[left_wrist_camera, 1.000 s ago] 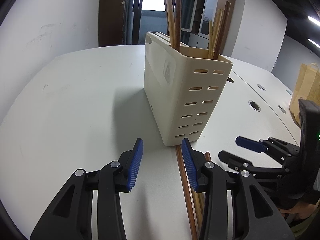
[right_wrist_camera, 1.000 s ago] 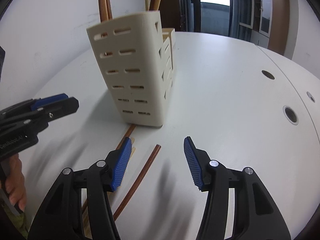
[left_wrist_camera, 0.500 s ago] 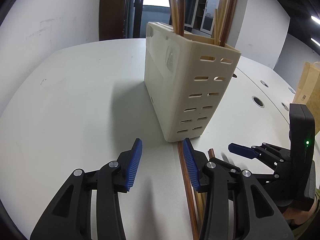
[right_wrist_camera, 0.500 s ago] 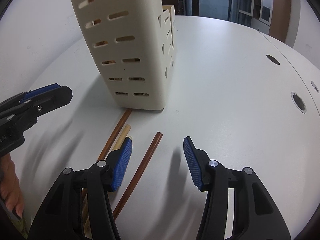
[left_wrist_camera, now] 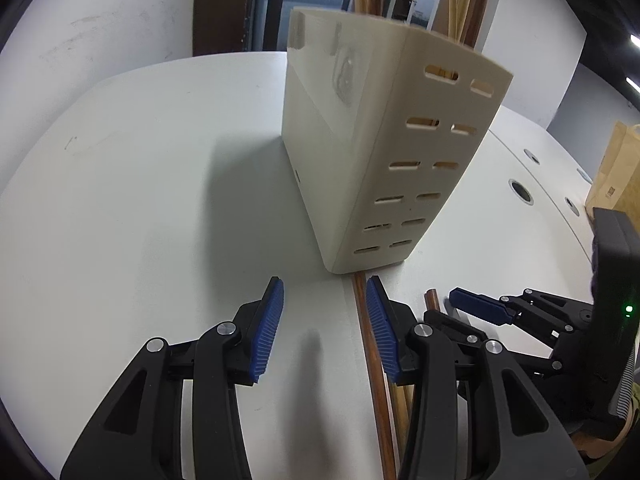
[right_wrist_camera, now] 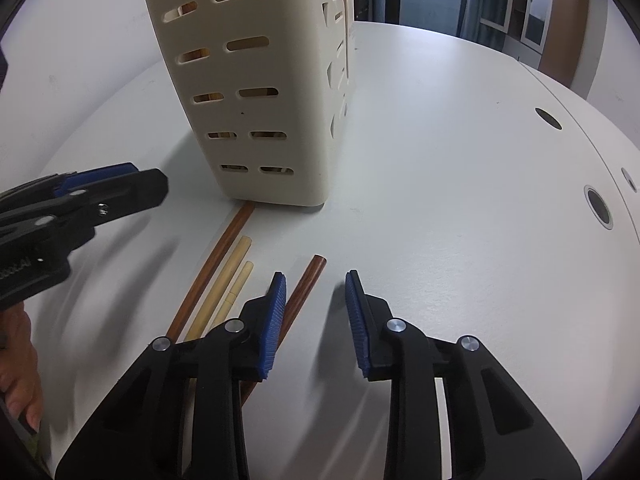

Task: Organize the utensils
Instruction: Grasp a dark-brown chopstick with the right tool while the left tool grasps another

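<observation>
Both tongs apart, gripping nothing. Left tongs [left_wrist_camera: 322, 326] low over white counter [left_wrist_camera: 140, 200], just short of cream slotted plastic utensil holder [left_wrist_camera: 384, 160] with chopsticks standing inside. Right tongs [right_wrist_camera: 314, 320] over 4 loose chopsticks lying on counter before holder: 2 dark brown wooden chopsticks [right_wrist_camera: 308, 280], 2 pale bamboo chopsticks [right_wrist_camera: 228, 276]. Longest brown one reaches holder base.

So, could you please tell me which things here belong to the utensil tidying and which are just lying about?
Part of the job:
- cream holder, already holding some chopsticks
- dark brown chopsticks on the table
- pale chopsticks beside them
- right gripper, jaws open
- left gripper, jaws open

Just lying about:
- brown paper bag
- table cable holes
</observation>
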A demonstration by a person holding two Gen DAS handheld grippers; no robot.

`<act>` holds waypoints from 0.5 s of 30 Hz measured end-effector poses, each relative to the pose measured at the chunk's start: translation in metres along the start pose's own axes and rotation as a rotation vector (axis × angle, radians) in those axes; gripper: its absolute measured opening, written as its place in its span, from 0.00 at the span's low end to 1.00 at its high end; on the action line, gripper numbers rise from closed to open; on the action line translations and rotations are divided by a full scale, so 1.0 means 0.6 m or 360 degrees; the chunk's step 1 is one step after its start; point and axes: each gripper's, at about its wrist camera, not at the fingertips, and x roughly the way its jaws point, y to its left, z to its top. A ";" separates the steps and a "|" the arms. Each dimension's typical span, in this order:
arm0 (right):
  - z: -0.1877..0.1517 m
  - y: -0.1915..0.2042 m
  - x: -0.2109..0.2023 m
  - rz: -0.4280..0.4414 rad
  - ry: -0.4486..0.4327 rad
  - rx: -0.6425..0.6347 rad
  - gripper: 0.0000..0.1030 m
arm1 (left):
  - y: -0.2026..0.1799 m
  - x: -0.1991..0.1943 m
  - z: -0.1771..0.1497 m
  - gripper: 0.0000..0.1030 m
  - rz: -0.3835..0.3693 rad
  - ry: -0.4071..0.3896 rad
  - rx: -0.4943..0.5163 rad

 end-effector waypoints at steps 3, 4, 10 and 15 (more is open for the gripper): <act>-0.003 -0.006 -0.002 0.0020 0.0005 0.0015 0.21 | -0.006 0.020 0.000 0.42 0.0002 0.0055 0.0007; -0.003 -0.008 -0.002 0.0028 0.0007 0.0022 0.19 | -0.007 0.027 0.002 0.42 0.0000 0.0074 0.0004; -0.006 -0.009 -0.006 0.0068 0.0016 0.0049 0.15 | -0.020 0.054 0.007 0.42 0.0010 0.0133 0.0021; 0.002 -0.016 -0.006 0.0083 0.0021 0.0055 0.13 | -0.025 0.071 0.006 0.42 0.0030 0.0164 0.0034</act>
